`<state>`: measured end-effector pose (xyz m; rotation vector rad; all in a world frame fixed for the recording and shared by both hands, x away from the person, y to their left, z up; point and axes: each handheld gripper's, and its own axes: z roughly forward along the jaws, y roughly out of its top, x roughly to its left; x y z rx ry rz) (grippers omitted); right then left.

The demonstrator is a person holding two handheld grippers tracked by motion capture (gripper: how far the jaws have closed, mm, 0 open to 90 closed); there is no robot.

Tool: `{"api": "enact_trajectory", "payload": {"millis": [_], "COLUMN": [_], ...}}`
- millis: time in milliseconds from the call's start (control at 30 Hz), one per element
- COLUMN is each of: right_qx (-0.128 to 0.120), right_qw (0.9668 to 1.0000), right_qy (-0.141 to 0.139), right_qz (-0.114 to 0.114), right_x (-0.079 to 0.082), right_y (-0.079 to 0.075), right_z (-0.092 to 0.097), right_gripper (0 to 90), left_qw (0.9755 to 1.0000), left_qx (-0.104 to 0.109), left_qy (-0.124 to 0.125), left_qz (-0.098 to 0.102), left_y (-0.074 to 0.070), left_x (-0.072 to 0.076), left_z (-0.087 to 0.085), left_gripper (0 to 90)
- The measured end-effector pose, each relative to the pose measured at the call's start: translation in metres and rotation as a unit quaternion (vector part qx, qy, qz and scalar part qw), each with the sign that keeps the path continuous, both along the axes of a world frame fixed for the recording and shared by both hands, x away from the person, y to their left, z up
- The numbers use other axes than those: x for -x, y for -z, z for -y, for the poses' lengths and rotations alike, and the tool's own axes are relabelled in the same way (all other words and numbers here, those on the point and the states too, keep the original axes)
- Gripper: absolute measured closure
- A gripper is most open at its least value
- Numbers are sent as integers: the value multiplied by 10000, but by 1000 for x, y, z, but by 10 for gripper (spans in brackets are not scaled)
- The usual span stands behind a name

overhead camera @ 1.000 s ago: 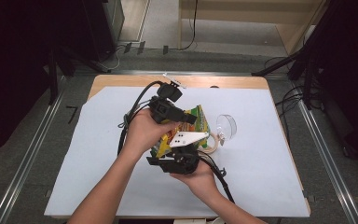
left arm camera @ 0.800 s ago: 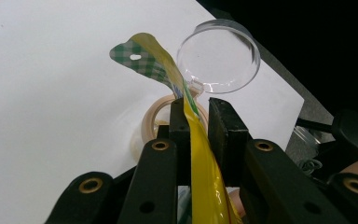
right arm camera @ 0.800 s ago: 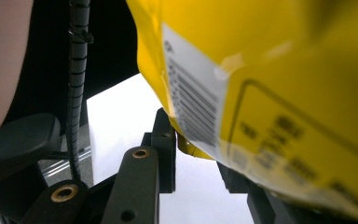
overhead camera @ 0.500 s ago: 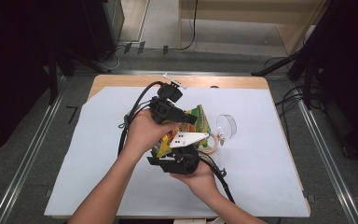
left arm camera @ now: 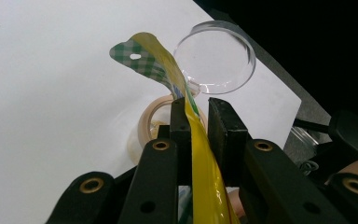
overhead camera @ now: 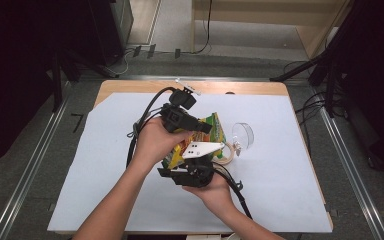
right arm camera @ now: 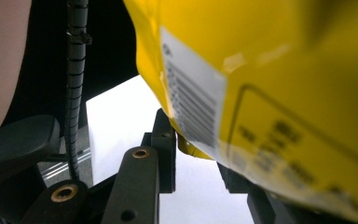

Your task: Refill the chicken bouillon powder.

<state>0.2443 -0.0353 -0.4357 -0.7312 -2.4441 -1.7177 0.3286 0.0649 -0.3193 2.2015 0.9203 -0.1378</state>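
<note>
High view showed one yellow bag (overhead camera: 214,131) held above the white sheet (overhead camera: 290,185) between two grippers: left gripper (overhead camera: 200,127) and right gripper (overhead camera: 192,167), each clamped on it. One tape roll (overhead camera: 224,154) and one clear dish (overhead camera: 244,135) lay beside. Right gripper view alone showed one barcode label (right arm camera: 193,105).

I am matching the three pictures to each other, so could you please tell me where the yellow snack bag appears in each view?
High view: the yellow snack bag sits at table centre, between the two grippers.
Left gripper view: its thin edge rises from bottom centre between the black jaws, ending in a green checked top.
Right gripper view: its yellow back with a barcode label covers the upper right.
Shared landmark: the white table cover, seen under the bag in all three.
</note>
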Motion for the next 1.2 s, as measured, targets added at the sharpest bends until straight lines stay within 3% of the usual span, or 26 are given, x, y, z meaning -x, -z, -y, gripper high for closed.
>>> {"api": "enact_trajectory", "payload": {"millis": [667, 1200], "right_qx": [43, 66], "right_qw": [10000, 10000], "right_qy": [14, -29], "right_qz": [87, 25], "right_x": [-1, -4], "right_y": [1, 0], "right_z": [1, 0], "right_gripper": [723, 723], "left_qw": [10000, 10000], "left_qx": [56, 45], "left_qy": [25, -24], "left_qz": [13, 13], "left_y": [0, 1], "left_x": [0, -3], "left_z": [0, -2], "left_gripper": [801, 803]}}
